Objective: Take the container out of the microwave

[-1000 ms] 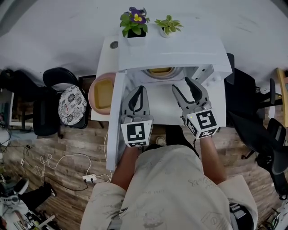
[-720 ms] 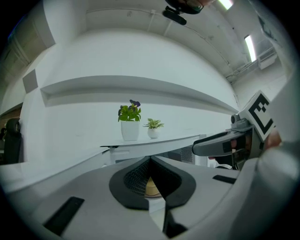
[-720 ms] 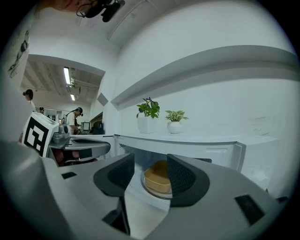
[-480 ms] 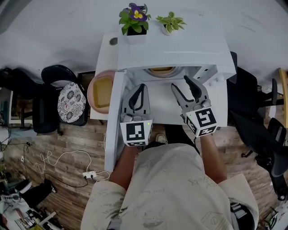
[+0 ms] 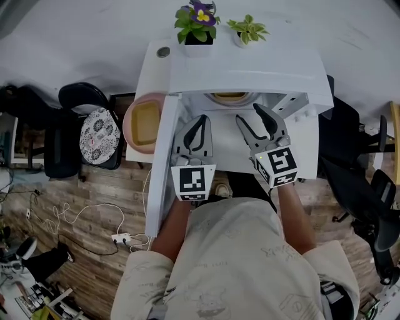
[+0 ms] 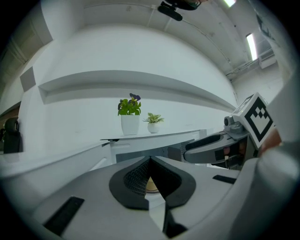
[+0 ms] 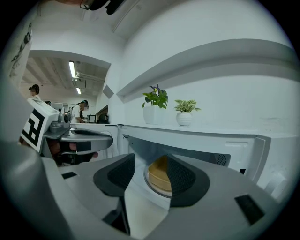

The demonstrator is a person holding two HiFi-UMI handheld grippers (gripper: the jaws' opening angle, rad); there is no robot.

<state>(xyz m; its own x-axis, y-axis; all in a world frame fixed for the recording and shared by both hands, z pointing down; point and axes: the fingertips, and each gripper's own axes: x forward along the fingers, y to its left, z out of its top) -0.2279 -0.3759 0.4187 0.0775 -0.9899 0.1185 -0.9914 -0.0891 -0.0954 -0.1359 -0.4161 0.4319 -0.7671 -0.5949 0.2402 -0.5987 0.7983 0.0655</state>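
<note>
My left gripper [image 5: 200, 119] has its fingertips pressed together, holding nothing. My right gripper [image 5: 249, 114] has its fingers spread and empty. Both hover over the floor of the open microwave [image 5: 244, 62], whose door [image 5: 161, 162] swings out at my left.

From above, only the front rim of the tan container [image 5: 228, 97] peeks out under the front edge of the microwave's top. My right gripper view shows it whole, sitting on the glass turntable [image 7: 149, 188] deep inside and framed between the spread pads. My left gripper view catches just a sliver of it [image 6: 151, 185].

A flowering plant [image 5: 199, 15] and a leafy plant [image 5: 247, 28] stand on the back edge of the microwave's top. Each gripper's cube [image 5: 192, 182] carries a black-and-white square marker.
</note>
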